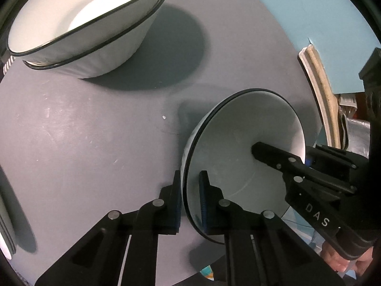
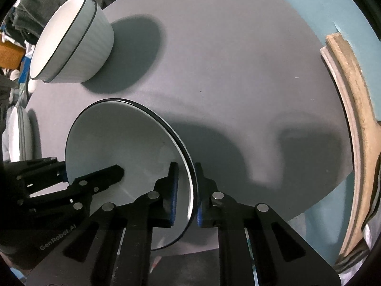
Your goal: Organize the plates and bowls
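Plate (image 1: 238, 147) sits between my two grippers, white with a thin dark rim, and both of them pinch that rim from opposite sides. My left gripper (image 1: 190, 200) is clamped on the near-left edge, one blue pad against the inside face and the other behind the rim. My right gripper (image 2: 184, 190) is clamped the same way on the opposite edge, rim trapped between its pads. From the left camera the right gripper (image 1: 281, 159) reaches in from the right, one finger lying across the plate's inner face. Ahead of the left gripper and off to its left stand two nested white bowls (image 1: 78, 26) with dark rims, well apart from the plate, on the grey round table (image 1: 83, 131). Further left of the right gripper, at the table's edge, I see a stack of plates (image 2: 19, 133).
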